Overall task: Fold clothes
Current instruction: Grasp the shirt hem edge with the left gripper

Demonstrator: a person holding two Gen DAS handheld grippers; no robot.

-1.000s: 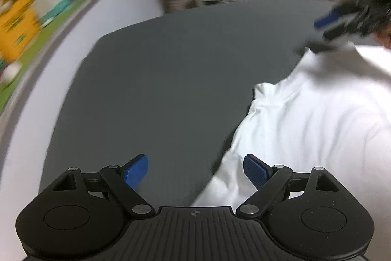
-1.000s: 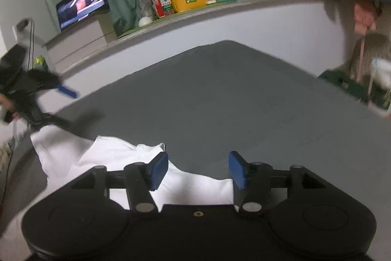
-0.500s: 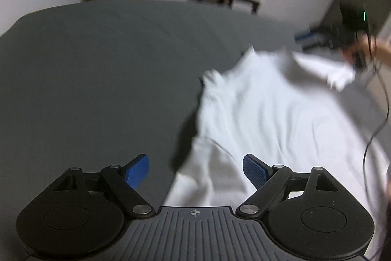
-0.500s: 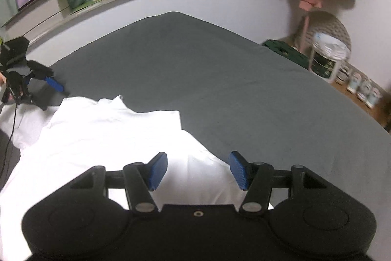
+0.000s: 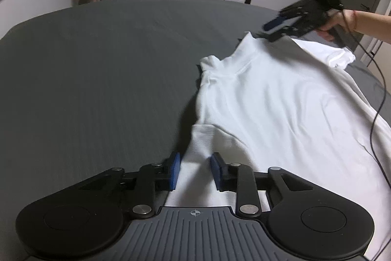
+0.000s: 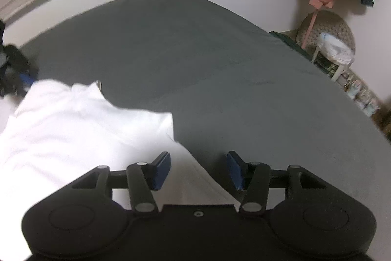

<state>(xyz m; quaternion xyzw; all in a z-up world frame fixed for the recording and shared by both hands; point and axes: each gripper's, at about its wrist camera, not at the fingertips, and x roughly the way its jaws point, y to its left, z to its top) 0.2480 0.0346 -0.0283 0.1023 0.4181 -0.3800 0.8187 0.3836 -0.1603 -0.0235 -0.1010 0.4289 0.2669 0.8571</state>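
A dark grey bed sheet is spread wide and fills most of both wrist views. A white shirt is laid flat on it, toward the near edge, collar pointing away toward the bare middle of the sheet. One sleeve is seen folded or bunched beside the body of the shirt in the left wrist view; the other sleeve edge shows in the right wrist view.

The left gripper is set low over the near sleeve. Its jaws are closing, white cloth lies between the blue pads, and both pads appear to be pressed against the fabric, though the bunched cloth makes full contact hard to confirm. The right gripper is held over the shirt's far edge, where white cloth meets grey sheet. Its jaws are closing too, but a clear gap is left on either side; cloth lies under and between them and is not yet pinched. In the left wrist view the same right gripper is seen blurred above the shoulder, carried by a hand.

The step in hand is judged to be the first grasp: both sides of the shirt are being taken up ahead of a fold. Next, a firm pinch by the right gripper is called for, then an even lift of both sides so that the cloth is carried over without dragging or skewing.
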